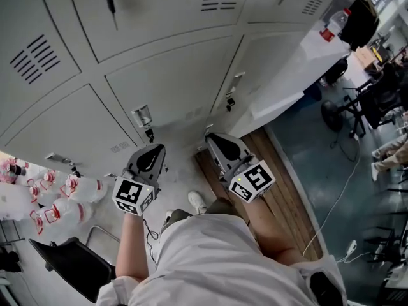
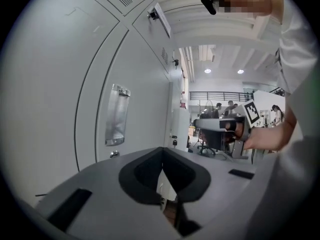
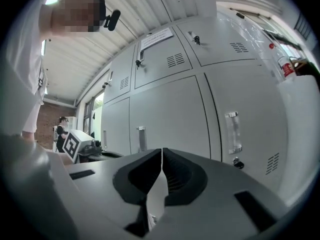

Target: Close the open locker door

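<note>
Grey locker wall (image 1: 166, 85) over wood floor (image 1: 287, 193), left gripper (image 1: 155, 148) and right gripper (image 1: 214, 137) before it, jaws together, empty.

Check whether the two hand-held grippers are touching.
Apart. The head view shows the left hand-held gripper and right hand-held gripper with a clear gap between.

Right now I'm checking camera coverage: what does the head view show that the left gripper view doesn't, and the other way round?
Only the head view: the bottles and a white shoe. Only the left gripper view: ceiling lights and distant people. Both: the lockers and the right gripper with its marker cube.
</note>
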`<state>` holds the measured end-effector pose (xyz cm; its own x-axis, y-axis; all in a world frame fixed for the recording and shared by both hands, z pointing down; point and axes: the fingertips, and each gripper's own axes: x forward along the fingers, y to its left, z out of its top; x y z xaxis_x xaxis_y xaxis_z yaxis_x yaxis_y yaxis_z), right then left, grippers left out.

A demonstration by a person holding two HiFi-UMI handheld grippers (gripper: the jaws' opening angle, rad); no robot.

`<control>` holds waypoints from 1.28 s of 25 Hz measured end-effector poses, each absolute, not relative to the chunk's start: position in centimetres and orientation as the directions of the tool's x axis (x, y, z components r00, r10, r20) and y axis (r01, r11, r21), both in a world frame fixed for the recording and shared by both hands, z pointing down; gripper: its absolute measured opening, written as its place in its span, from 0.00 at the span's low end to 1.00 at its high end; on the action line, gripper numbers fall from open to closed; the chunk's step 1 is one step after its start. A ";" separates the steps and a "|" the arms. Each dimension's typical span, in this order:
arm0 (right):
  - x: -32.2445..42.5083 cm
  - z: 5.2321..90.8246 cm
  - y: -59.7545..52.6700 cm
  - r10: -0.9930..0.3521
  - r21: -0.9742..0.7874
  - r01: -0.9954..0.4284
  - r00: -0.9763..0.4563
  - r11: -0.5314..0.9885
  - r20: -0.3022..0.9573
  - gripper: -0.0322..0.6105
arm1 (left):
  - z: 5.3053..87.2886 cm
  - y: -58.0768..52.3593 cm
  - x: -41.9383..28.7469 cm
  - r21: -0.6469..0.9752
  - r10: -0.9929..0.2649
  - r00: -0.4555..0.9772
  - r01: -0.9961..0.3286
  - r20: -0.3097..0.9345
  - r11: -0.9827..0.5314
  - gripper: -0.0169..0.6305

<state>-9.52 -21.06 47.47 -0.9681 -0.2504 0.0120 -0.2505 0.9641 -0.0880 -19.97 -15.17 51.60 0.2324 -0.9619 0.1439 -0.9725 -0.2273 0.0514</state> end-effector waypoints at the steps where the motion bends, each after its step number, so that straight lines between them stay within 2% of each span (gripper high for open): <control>1: -9.1 47.8 -21.1 -0.260 -0.083 -0.260 -0.966 0.962 0.020 0.05 | 51.7 -15.4 -19.5 0.050 -0.958 0.247 -0.969 0.148 -0.242 0.03; 9: -6.2 49.8 -21.5 -0.314 -0.062 -0.317 -0.947 0.946 0.062 0.06 | 52.0 -17.2 -16.9 0.026 -0.929 0.332 -0.943 0.165 -0.332 0.03; 20: -3.6 50.6 -22.2 -0.376 -0.077 -0.381 -0.924 0.921 0.072 0.07 | 51.4 -18.7 -14.8 0.008 -0.911 0.379 -0.924 0.160 -0.383 0.03; 32: -3.7 50.9 -22.1 -0.355 -0.085 -0.361 -0.932 0.929 0.080 0.07 | 51.7 -18.7 -14.7 0.017 -0.911 0.375 -0.926 0.170 -0.378 0.03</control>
